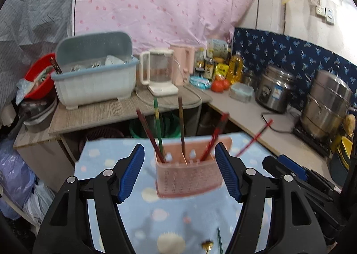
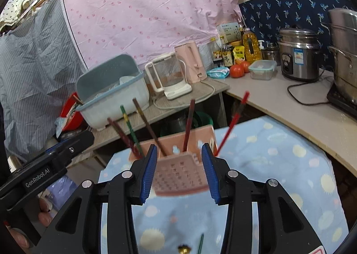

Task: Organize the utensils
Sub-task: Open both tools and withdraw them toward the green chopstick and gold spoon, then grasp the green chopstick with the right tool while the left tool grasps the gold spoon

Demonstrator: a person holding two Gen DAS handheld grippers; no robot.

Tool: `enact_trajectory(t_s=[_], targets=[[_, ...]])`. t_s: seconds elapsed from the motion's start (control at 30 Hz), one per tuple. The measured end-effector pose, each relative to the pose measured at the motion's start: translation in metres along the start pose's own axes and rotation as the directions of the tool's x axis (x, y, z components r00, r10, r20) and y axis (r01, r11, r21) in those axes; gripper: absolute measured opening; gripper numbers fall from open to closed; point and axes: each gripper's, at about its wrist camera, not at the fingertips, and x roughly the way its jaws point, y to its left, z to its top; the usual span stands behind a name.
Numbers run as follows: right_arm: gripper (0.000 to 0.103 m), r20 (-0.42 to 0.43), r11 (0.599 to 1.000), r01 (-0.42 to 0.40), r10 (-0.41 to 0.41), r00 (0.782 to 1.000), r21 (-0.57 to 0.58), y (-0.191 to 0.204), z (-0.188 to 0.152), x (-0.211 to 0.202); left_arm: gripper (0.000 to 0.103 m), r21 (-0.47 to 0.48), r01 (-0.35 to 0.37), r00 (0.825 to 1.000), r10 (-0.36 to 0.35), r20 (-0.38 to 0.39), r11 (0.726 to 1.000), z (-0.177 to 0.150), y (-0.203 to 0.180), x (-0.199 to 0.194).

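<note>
A pink slotted utensil holder (image 1: 188, 174) stands on the blue patterned cloth (image 1: 169, 218), also in the right wrist view (image 2: 180, 174). Several chopsticks (image 1: 157, 127) stand in it, red, green and brown (image 2: 188, 124). My left gripper (image 1: 179, 172) is open, its blue pads on either side of the holder with gaps. My right gripper (image 2: 178, 172) is open too, pads flanking the holder. A green chopstick (image 1: 219, 240) and a brass-tipped utensil (image 1: 207, 245) lie on the cloth near me.
Behind the table a counter (image 1: 107, 113) carries a blue dish rack (image 1: 96, 77), a glass kettle (image 1: 159, 71) and a pink kettle (image 2: 191, 62). To the right stand tomatoes (image 2: 238, 70), bottles, a lidded container (image 2: 262, 69), a rice cooker (image 2: 299, 57) and steel pots (image 1: 325, 102).
</note>
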Motion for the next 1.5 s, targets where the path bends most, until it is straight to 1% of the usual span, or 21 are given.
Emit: enact_trajectory(t_s=[0.07,0.17,0.27,0.37,0.5,0.63,0.7,0.77,0.87,1.0,1.13,1.27,1.33,1.37,1.5], targets=[[0.041,-0.02,1.0,0.004,-0.004,1.0,0.002,-0.002,-0.018,-0.009,0.063,0.002,0.018,0.999,-0.018,-0.044,1.0,-0.018,-0.003,-0.004],[0.041,-0.061,1.0,0.012,-0.012,0.998,0.0,-0.005,-0.049,-0.021,0.063,-0.003,0.046,0.992,-0.046,-0.118,0.999,-0.049,-0.007,-0.009],[0.041,-0.106,1.0,0.028,-0.028,0.994,-0.002,-0.009,-0.084,-0.034,0.063,-0.025,0.074,0.981,-0.078,-0.179,0.997,-0.081,-0.007,-0.017],[0.04,-0.166,0.999,0.037,-0.035,0.986,0.007,-0.015,-0.12,-0.045,0.063,-0.032,0.086,0.969,-0.091,-0.23,0.996,-0.114,-0.011,-0.024],[0.04,-0.241,0.998,0.066,-0.066,0.968,-0.01,-0.02,-0.169,-0.056,0.063,-0.062,0.1,0.944,-0.115,-0.308,0.993,-0.161,-0.013,-0.032],[0.04,-0.329,0.998,0.067,-0.067,0.942,-0.012,-0.022,-0.214,-0.062,0.063,-0.106,0.098,0.916,-0.132,-0.38,0.989,-0.203,-0.008,-0.039],[0.04,-0.351,0.997,0.07,-0.07,0.934,-0.012,-0.022,-0.228,-0.064,0.063,-0.125,0.09,0.904,-0.133,-0.406,0.988,-0.222,-0.004,-0.044],[0.04,-0.369,0.998,0.065,-0.062,0.927,-0.003,-0.023,-0.239,-0.066,0.063,-0.125,0.076,0.899,-0.122,-0.42,0.989,-0.235,-0.001,-0.048],[0.04,-0.377,0.998,0.056,-0.054,0.925,-0.004,-0.018,-0.249,-0.069,0.063,-0.123,0.058,0.896,-0.106,-0.43,0.991,-0.247,0.003,-0.054],[0.041,-0.374,0.999,0.039,-0.046,0.926,-0.025,-0.008,-0.254,-0.072,0.063,-0.089,0.011,0.906,-0.048,-0.421,0.996,-0.255,0.005,-0.061],[0.041,-0.377,0.997,0.033,-0.055,0.924,-0.064,0.001,-0.261,-0.07,0.063,-0.078,-0.002,0.91,-0.031,-0.414,0.997,-0.256,0.006,-0.064],[0.039,-0.358,0.993,0.051,-0.088,0.93,-0.111,0.008,-0.264,-0.069,0.063,-0.067,-0.007,0.912,-0.021,-0.409,0.998,-0.257,0.004,-0.066],[0.031,-0.348,0.989,0.066,-0.109,0.931,-0.131,0.008,-0.265,-0.069,0.063,-0.058,-0.011,0.914,-0.014,-0.406,0.998,-0.259,0.002,-0.066],[0.024,-0.341,0.986,0.081,-0.127,0.931,-0.147,0.009,-0.265,-0.068,0.063,-0.058,-0.009,0.913,-0.015,-0.407,0.998,-0.259,0.002,-0.066],[0.009,-0.327,0.98,0.112,-0.161,0.931,-0.165,0.003,-0.266,-0.069,0.063,-0.054,-0.007,0.914,-0.015,-0.405,0.999,-0.259,0.0,-0.067]])
